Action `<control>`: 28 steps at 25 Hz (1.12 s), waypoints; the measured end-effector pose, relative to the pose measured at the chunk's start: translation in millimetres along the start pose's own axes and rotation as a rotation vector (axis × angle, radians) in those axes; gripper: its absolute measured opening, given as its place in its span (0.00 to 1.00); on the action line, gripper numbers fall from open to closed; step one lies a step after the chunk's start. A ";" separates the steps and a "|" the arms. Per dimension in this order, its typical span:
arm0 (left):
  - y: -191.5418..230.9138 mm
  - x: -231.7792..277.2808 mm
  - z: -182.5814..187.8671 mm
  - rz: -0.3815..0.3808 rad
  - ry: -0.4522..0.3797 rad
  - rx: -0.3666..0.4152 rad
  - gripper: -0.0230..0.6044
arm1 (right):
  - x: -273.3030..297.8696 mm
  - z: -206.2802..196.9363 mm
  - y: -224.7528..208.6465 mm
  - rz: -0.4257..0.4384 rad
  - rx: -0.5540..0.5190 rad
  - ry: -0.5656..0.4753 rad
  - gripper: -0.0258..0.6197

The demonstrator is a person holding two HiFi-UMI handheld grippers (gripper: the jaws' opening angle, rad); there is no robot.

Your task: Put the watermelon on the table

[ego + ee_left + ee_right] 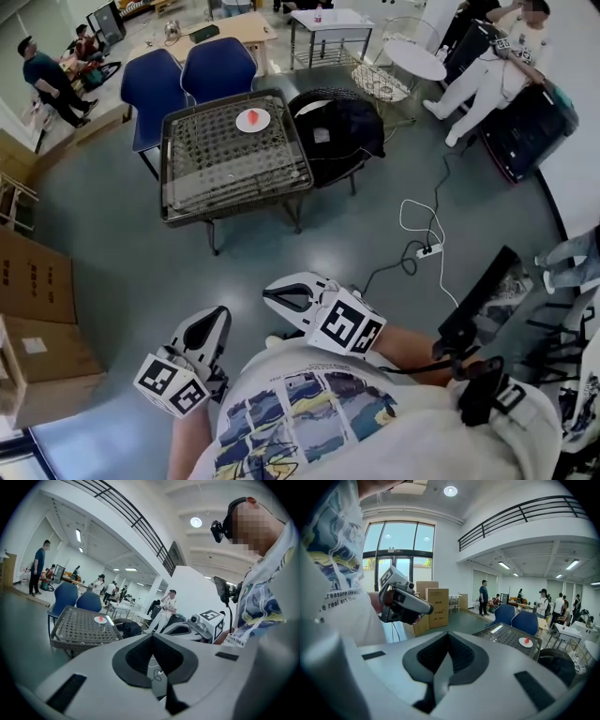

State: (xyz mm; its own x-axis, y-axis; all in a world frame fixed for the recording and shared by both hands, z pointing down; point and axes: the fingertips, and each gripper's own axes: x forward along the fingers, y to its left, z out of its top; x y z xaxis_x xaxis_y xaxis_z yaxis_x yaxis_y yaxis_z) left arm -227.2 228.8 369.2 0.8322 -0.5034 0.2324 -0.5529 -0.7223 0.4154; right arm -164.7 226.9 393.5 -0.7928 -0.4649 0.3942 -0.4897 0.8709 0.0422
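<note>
Watermelon (253, 113): a small red wedge with a pointed top. It stands upright on a white plate (264, 123). The plate sits on the wicker table (187, 202), toward the far edge near the blue chairs (216, 66), well apart from both grippers.

Left gripper (222, 314): jaws pressed together, nothing between them.

Right gripper (272, 296): jaws likewise together, empty.

Both are held close to the person's shirt (309, 412), aimed toward the table.

Perhaps an office hall: mezzanine railing (525, 508), blue chairs (183, 80), cardboard boxes (37, 281).
</note>
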 end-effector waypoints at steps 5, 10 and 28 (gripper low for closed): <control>-1.6 -0.7 -1.9 -0.003 0.008 0.004 0.05 | -2.2 2.9 -0.8 -0.007 -0.010 -0.005 0.06; -2.5 -2.1 -5.9 -0.002 0.008 0.005 0.05 | -4.2 4.1 1.5 -0.009 -0.022 -0.006 0.06; -0.2 -3.6 -11.6 0.003 0.006 -0.012 0.05 | -3.4 0.8 4.7 -0.003 -0.044 0.039 0.06</control>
State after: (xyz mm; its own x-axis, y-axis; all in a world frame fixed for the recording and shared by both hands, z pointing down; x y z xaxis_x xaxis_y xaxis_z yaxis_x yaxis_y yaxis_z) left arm -229.6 236.3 378.5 0.8305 -0.5032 0.2386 -0.5553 -0.7149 0.4250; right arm -164.6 232.5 391.6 -0.7763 -0.4614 0.4296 -0.4745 0.8763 0.0837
